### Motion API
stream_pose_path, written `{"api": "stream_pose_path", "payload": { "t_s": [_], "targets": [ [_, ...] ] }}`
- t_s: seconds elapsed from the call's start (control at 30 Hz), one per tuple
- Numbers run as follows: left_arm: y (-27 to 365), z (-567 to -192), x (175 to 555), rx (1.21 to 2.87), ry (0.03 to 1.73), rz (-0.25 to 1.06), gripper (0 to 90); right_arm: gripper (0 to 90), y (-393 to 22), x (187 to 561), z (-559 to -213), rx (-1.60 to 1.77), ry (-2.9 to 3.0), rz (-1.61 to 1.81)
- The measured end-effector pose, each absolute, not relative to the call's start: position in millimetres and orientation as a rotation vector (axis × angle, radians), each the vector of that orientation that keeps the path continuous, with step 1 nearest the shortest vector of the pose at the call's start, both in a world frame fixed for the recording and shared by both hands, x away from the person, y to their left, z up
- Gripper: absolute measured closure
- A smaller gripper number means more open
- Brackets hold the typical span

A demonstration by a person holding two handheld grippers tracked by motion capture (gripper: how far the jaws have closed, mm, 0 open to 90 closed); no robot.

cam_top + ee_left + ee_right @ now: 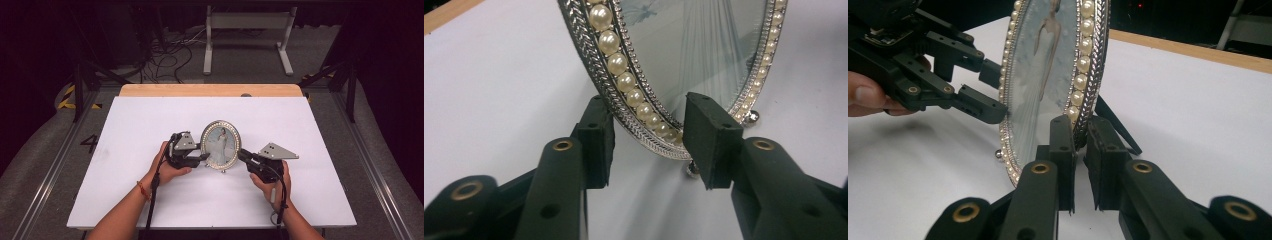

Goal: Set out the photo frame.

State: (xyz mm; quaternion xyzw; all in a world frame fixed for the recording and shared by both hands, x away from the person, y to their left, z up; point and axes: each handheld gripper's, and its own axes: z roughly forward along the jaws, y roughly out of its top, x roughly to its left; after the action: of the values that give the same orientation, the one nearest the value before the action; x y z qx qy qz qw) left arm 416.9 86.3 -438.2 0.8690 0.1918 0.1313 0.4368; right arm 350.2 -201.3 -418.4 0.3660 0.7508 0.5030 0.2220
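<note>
Standing upright on the white table (150, 200), the oval picture frame (220, 145) sits between the two grippers, its pearl-and-silver rim facing the person and a portrait of a figure in a long pale dress behind the glass.

The right gripper (243, 156) has the frame's edge on its own side pinched between its jaws: in the right gripper view the two black pads (1063, 135) stand close together with the beaded rim (1083, 80) clamped between them, so the grip is narrow and firm. A dark prop leg (1118, 125) slants down behind the frame just past those jaws.

The left gripper (204, 157) reaches the opposite edge. Its jaws are partly open and straddle the lower rim: in the left gripper view one pad (596, 142) stands behind the rim and the other (711, 137) in front of the glass, with a visible gap on each side, so they do not yet press on it. A small ball foot (692, 169) of the frame rests on the table between the pads.

Each gripper is held in a hand (167, 170), forearms coming in from the near edge. Beyond the white surface a strip of wooden tabletop (210, 90) shows.
</note>
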Motion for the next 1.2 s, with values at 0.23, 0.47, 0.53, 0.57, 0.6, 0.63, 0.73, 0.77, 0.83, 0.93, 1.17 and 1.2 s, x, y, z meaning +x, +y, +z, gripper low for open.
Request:
{"api": "stream_pose_path", "payload": {
  "t_s": [0.23, 0.47, 0.53, 0.57, 0.6, 0.63, 0.73, 0.77, 0.83, 0.93, 1.17, 1.2],
  "targets": [
    [89.2, -437.3, 415.2, 2.176, 0.469, 0.326, 59.6, 81.8, -199.8, 352.5, -419.3, 1.014, 2.065, 1.393],
    [90.8, -436.2, 411.5, 2.193, 0.454, 0.309, 59.5, 81.6, -199.7, 355.9, -420.3, 1.024, 2.054, 1.395],
    [92.1, -436.5, 412.3, 2.187, 0.452, 0.289, 59.3, 81.6, -199.7, 356.5, -420.2, 1.029, 2.05, 1.395],
    [92.4, -436.7, 412.7, 2.184, 0.451, 0.288, 58.8, 81.6, -199.7, 356.7, -420.2, 1.029, 2.05, 1.395],
    [92.0, -436.8, 412.6, 2.183, 0.451, 0.289, 58.4, 81.6, -199.6, 356.6, -420.1, 1.028, 2.051, 1.394],
    [91.7, -436.6, 412.4, 2.183, 0.449, 0.291, 57.9, 81.8, -199.5, 356.2, -419.9, 1.027, 2.051, 1.387],
    [91.4, -435.3, 412.5, 2.163, 0.446, 0.297, 55.7, 83.0, -200.2, 355.5, -419.5, 1.033, 2.052, 1.379],
    [91.8, -435.0, 412.6, 2.156, 0.446, 0.299, 55.2, 83.3, -201.2, 355.7, -419.5, 1.031, 2.049, 1.382],
    [92.9, -434.9, 412.8, 2.142, 0.449, 0.297, 54.9, 83.6, -202.1, 355.4, -418.8, 1.033, 2.045, 1.384],
    [93.9, -433.9, 412.7, 2.125, 0.458, 0.303, 54.8, 83.8, -202.6, 355.0, -418.5, 1.031, 2.044, 1.38],
    [94.2, -433.5, 413.1, 2.112, 0.472, 0.307, 58.4, 83.9, -201.7, 354.3, -420.3, 1.023, 2.059, 1.364],
    [94.7, -433.8, 413.6, 2.11, 0.473, 0.305, 59.6, 83.5, -201.1, 354.2, -420.5, 1.023, 2.062, 1.358]
  ]
}}
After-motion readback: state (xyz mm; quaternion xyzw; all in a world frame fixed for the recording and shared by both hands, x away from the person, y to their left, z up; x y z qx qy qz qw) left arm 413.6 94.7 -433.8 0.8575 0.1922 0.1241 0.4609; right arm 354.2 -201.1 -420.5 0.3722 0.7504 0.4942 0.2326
